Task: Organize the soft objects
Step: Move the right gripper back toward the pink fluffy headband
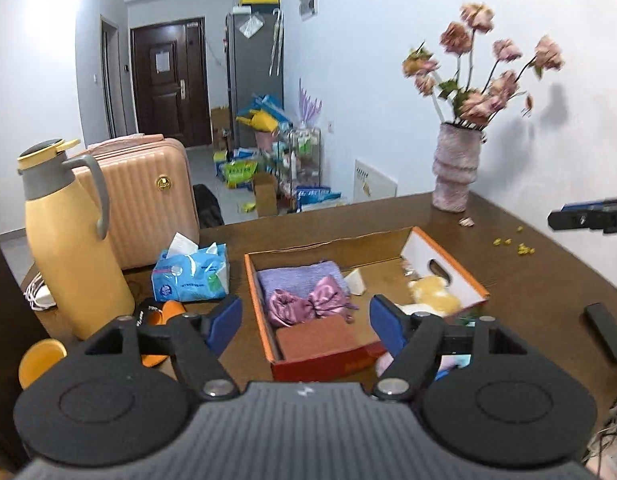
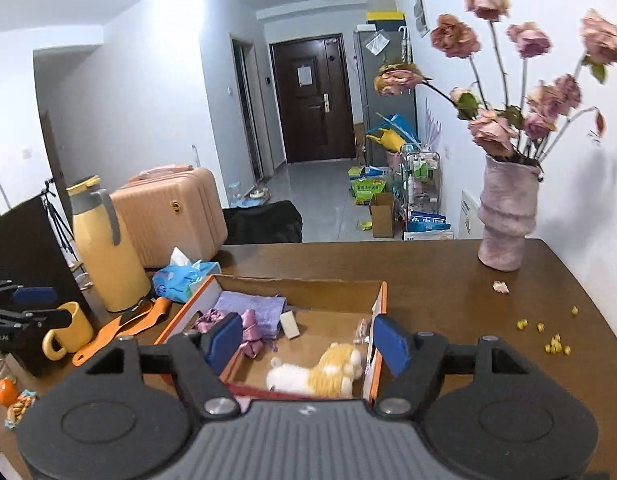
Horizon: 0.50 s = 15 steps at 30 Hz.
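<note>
An open orange cardboard box (image 1: 260, 304) (image 2: 378, 312) sits on the brown table. Inside lie a folded purple towel (image 1: 298, 276) (image 2: 252, 308), a pink satin scrunchie bundle (image 1: 308, 306) (image 2: 250, 330), a reddish-brown sponge pad (image 1: 316, 338) and a yellow-and-white plush toy (image 2: 320, 374) (image 1: 434, 296). My left gripper (image 1: 306, 322) is open and empty above the box's near end. My right gripper (image 2: 306, 342) is open and empty just above the plush toy. The right gripper's tip (image 1: 588, 218) shows at the left view's right edge.
A yellow thermos jug (image 1: 72, 248) (image 2: 108, 248), a tissue pack (image 1: 192, 272) (image 2: 184, 276), a yellow mug (image 2: 68, 332), an orange shoehorn (image 2: 120, 326) and a pink suitcase (image 1: 148, 196) stand left. A vase of pink flowers (image 2: 508, 216) (image 1: 454, 168) stands at the back right. Yellow crumbs (image 2: 556, 344) lie right.
</note>
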Motion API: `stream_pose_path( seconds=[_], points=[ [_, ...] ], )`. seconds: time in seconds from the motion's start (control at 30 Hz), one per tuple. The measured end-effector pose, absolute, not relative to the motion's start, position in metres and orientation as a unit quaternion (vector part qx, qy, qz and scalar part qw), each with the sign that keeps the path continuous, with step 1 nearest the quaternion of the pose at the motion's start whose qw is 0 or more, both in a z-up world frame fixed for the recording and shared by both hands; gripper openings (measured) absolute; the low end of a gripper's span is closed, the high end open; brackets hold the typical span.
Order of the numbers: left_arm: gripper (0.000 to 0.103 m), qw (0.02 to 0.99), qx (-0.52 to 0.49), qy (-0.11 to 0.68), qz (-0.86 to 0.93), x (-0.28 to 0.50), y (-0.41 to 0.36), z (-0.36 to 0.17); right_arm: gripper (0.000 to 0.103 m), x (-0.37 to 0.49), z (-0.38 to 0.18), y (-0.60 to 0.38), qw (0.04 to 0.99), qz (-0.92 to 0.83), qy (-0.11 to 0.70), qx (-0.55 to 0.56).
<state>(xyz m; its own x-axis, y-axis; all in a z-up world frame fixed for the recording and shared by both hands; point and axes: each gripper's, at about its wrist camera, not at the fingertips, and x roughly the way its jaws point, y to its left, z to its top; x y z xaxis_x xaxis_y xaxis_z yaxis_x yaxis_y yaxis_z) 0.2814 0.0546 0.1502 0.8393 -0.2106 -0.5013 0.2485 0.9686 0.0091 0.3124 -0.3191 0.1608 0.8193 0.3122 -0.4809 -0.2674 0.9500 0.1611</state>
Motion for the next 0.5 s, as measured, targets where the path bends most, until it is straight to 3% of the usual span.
stream_pose_path(
  seconds=[0.5],
  points=[
    [0.084, 0.976, 0.001, 0.193, -0.104, 0.074, 0.056, 0.051, 0.085, 0.101, 0.047, -0.291, 0.965, 0.159, 0.191, 0.079]
  ],
)
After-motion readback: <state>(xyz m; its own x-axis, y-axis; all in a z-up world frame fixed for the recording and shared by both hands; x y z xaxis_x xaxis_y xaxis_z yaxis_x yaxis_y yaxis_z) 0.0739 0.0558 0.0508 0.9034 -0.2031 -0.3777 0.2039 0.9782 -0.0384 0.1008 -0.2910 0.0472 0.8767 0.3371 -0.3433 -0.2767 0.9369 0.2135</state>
